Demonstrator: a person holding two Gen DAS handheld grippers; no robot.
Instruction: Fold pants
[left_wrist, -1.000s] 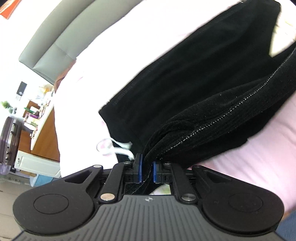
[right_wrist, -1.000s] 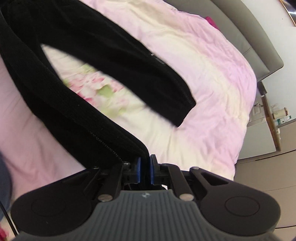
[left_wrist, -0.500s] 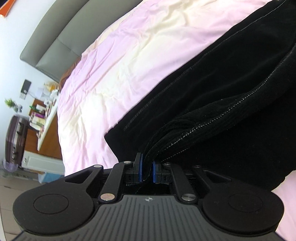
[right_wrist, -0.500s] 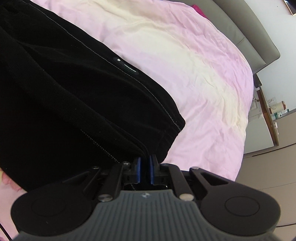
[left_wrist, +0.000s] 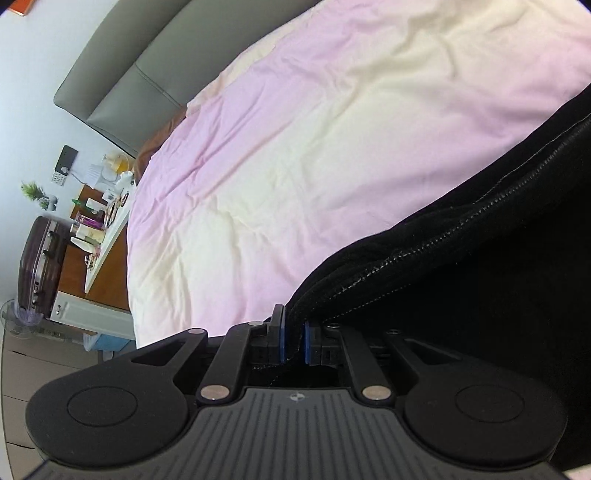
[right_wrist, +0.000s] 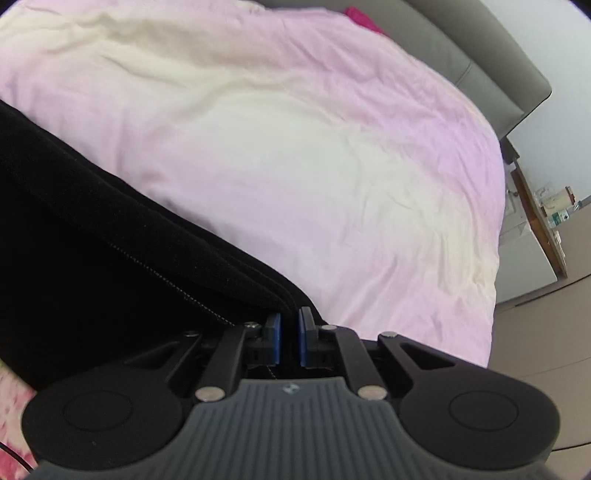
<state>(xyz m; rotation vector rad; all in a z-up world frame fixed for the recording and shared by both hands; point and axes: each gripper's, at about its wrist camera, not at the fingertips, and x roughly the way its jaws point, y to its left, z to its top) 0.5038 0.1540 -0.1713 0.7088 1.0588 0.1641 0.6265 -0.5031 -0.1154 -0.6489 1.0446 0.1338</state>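
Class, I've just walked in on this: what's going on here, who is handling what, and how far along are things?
A person is folding black pants on a bed covered with a pink and cream quilt. The left hand-held gripper is shut on a stitched edge of the pants, and the right hand-held gripper is shut on another edge of the same garment. The fabric lies bunched in layers in front of both, so the fold does not look finished.
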